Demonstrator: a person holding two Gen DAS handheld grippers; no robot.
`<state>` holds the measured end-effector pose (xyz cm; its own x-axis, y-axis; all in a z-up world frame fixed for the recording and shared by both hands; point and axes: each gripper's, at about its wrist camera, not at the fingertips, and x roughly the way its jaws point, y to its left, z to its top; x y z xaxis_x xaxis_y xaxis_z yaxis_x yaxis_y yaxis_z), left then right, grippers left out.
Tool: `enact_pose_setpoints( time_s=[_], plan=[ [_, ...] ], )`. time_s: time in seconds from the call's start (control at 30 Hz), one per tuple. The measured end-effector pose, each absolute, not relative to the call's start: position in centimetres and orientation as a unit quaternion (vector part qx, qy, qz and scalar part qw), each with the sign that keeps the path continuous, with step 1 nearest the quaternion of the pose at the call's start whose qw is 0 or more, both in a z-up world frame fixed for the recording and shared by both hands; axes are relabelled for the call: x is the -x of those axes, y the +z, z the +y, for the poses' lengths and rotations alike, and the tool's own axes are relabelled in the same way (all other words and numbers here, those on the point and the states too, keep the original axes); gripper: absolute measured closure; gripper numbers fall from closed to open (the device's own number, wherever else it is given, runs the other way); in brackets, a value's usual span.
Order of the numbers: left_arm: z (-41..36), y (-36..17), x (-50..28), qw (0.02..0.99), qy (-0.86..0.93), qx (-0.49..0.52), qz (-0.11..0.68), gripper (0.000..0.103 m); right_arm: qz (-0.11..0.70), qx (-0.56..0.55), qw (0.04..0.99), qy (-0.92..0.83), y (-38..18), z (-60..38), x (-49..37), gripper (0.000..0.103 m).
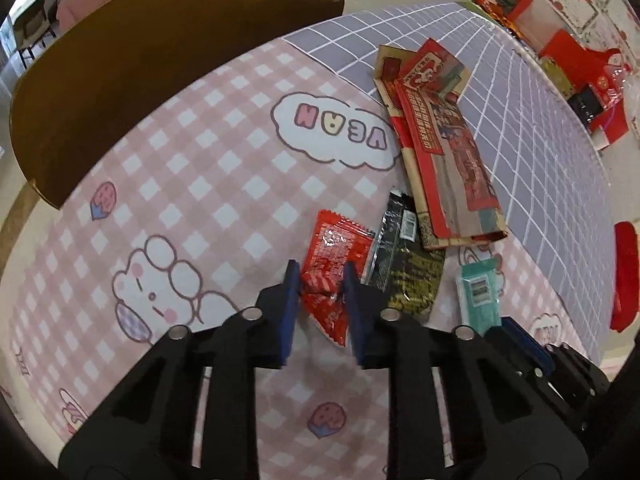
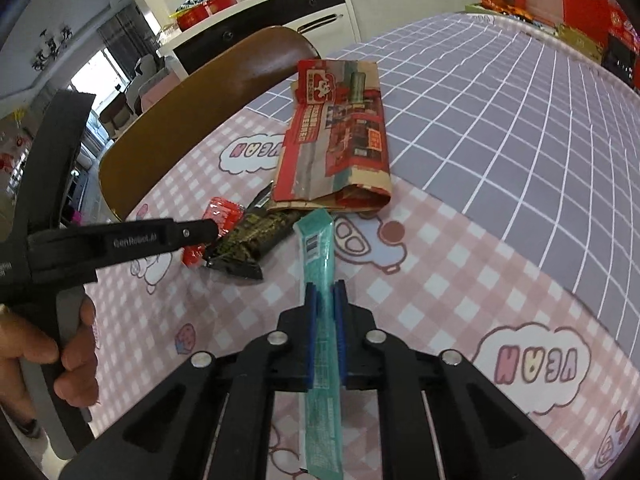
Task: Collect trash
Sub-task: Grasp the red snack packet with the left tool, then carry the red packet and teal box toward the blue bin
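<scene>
Red wrapper (image 1: 334, 264) pinched between left tool (image 1: 320, 280) tips.

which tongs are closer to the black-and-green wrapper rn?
Left. The left tongs are shut on the red wrapper that lies right beside the black-and-green wrapper. The right tongs hold the teal sachet, farther off to its right.

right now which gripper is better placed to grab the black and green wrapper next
Left, but only once freed. The left gripper sits right beside the black and green wrapper, though it is clamped on the red wrapper. The right gripper is farther back, shut on the teal sachet.
</scene>
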<state>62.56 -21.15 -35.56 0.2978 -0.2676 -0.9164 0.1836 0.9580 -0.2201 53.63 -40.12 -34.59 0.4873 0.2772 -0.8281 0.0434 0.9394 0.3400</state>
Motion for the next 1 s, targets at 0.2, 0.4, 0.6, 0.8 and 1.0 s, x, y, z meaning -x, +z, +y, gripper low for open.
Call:
enact_pose_setpoints(
  time_s=[0.2,0.4,0.6,0.8,1.0],
  plan=[
    [-18.6,-34.6,-61.4,0.805,-0.13,0.075,0.574,0.084,0.498,-0.184,0.844,0.078,-33.5,-40.2,-53.5,0.094],
    [-14.9,-32.7,-59.2,0.814,-0.114,0.086,0.563,0.084,0.488,-0.169,0.851,0.096,-31.4,-38.5,-53.0,0.094],
    [-9.5,-31.0,-55.7,0.821,-0.087,0.102,0.556,0.084,0.482,-0.165,0.85,0.134,-29.1,-34.4,-52.0,0.094],
    [-2.5,-29.9,-50.4,0.824,-0.054,0.125,0.55,0.084,0.489,-0.159,0.834,0.198,-27.3,-26.8,-49.6,0.094],
    [5.0,-29.7,-45.0,0.818,-0.011,0.153,0.554,0.084,0.5,-0.136,0.814,0.263,-26.3,-18.0,-46.7,0.094]
  ],
)
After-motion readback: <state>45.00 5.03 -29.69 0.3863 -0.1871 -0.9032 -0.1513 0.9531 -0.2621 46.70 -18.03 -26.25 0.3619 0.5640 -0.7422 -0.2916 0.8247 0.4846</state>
